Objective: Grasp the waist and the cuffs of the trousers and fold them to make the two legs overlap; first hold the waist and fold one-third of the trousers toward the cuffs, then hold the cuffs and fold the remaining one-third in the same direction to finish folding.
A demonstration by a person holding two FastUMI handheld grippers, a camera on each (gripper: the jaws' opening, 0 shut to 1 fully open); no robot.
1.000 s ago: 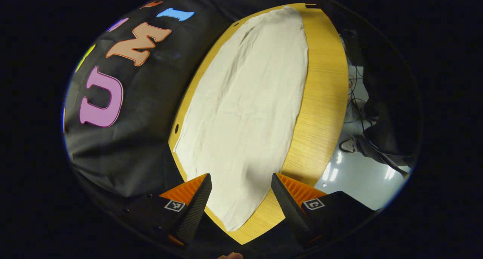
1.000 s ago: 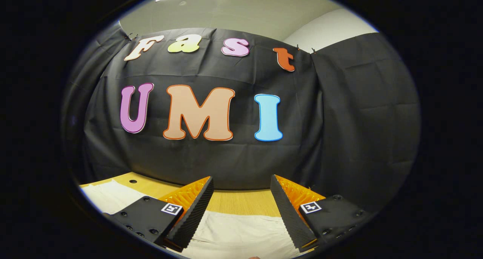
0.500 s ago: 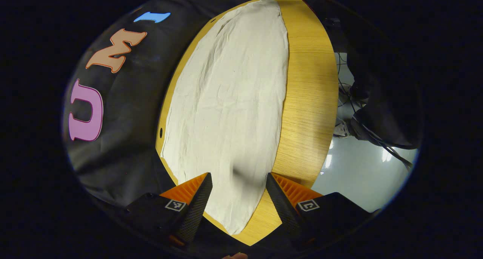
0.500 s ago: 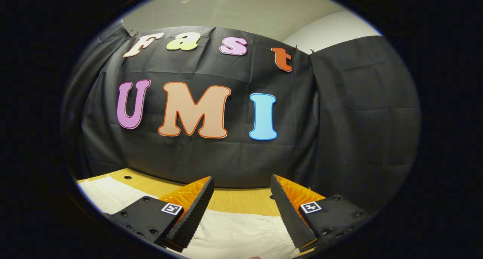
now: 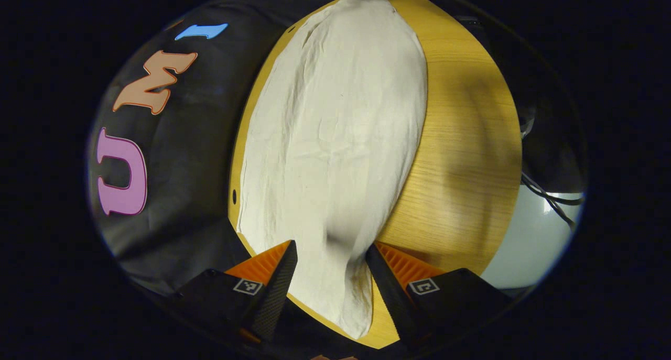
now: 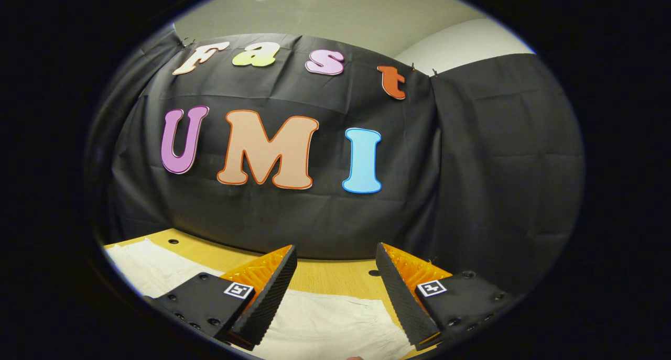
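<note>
Left gripper: the left gripper hung low over the near end of the trousers, its two fingers spread wide with cloth lying in the gap between them; neither finger pressed on the fabric as far as the left gripper view showed.
Right gripper: the right gripper stood with its jaws apart, holding nothing, pointed level at the booth wall, with pale cloth passing beneath the fingers at 6 o'clock in the right gripper view.
Trousers: the cream trousers lay flat and lengthwise on the table, running from between the left gripper's fingers at 6 o'clock up to 12 o'clock, lightly creased, with a dark shadow patch on the cloth just above the fingers. In the right gripper view the trousers spread from 8 o'clock across to 5 o'clock.
Table: the light wooden table showed a broad bare band at 3 o'clock of the cloth and only a thin strip at 9 o'clock, where small dark holes dotted its edge. In the right gripper view the table reached the foot of the wall.
Wall: the black cloth wall hung in folds behind the table.
Ceiling: a pale ceiling showed at 12 o'clock.
Floor: a glossy pale floor lay at 4 o'clock beyond the table edge, with dark cables trailing over it.
</note>
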